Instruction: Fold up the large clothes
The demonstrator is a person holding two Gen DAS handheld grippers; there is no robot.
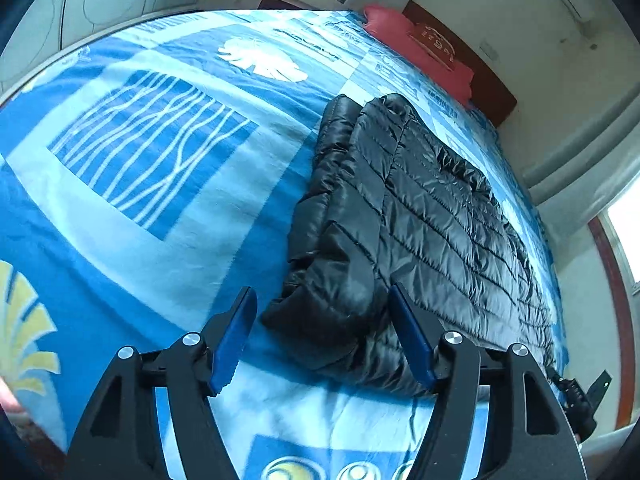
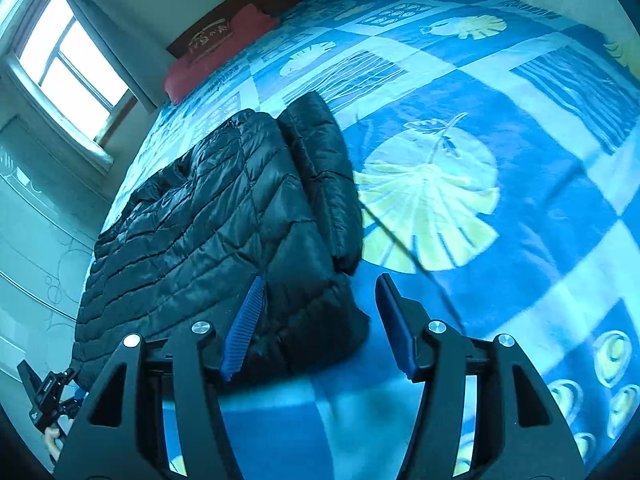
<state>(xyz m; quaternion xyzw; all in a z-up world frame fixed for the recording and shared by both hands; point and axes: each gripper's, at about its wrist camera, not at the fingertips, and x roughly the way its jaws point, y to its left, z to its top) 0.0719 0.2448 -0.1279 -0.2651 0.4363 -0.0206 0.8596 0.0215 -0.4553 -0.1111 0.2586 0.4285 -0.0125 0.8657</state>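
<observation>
A: Where's the black puffer jacket (image 1: pixel 420 216)?

B: Folded on the blue bedspread (image 1: pixel 168 208), well short of the red pillow (image 1: pixel 420 52).

A: And the claws?

B: Left gripper (image 1: pixel 320 308) and right gripper (image 2: pixel 318 296) both gape, empty, each seemingly just above a near corner of the jacket.

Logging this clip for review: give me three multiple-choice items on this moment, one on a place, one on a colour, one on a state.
1. Where does the black puffer jacket lie?
A. on the bed cover
B. on the floor
C. on a chair

2. What colour is the pillow at the headboard?
A. green
B. red
C. white

3. How are the left tongs?
A. shut on the jacket
B. shut, empty
C. open

Answers: 1 A, blue patterned bed cover surrounds it; 2 B, red against the dark headboard; 3 C, pads stand apart, clamping nothing.
</observation>
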